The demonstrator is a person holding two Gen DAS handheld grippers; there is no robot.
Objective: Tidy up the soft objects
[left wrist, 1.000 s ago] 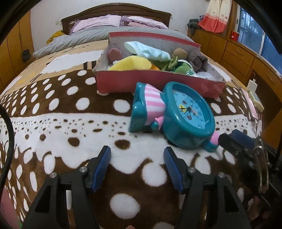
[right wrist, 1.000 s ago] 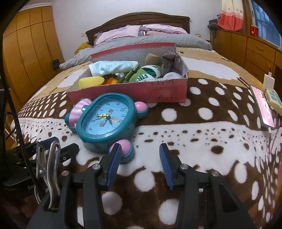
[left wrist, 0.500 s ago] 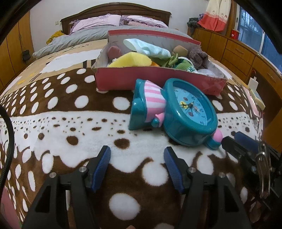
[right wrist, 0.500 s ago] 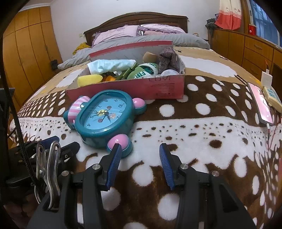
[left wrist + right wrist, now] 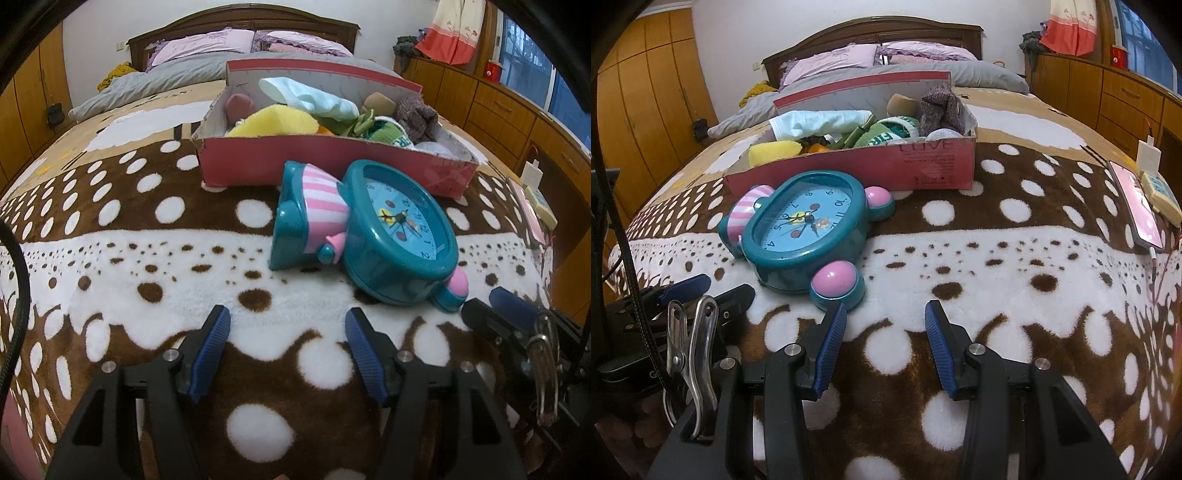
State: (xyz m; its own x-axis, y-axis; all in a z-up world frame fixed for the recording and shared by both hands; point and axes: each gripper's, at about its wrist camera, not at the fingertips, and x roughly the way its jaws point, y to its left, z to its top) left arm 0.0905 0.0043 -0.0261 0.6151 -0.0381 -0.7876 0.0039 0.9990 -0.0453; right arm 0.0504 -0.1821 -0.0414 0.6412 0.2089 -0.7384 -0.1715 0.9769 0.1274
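Clock ahead of left fingers

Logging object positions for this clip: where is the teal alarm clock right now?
The teal alarm clock lies face-up on the spotted blanket, just in front of the red box, ahead-left of the open right gripper.

Ahead of the left gripper, slightly to its right, the clock lies tilted on the blanket. The box sits just behind the clock, on the same blanket, with the soft things piled inside it. Beyond the box are the pillows and the headboard. The right gripper is beside the left one, on its right; from it, the clock lies ahead to the left, one foot just before its left finger. A phone lies far right at the blanket's edge.
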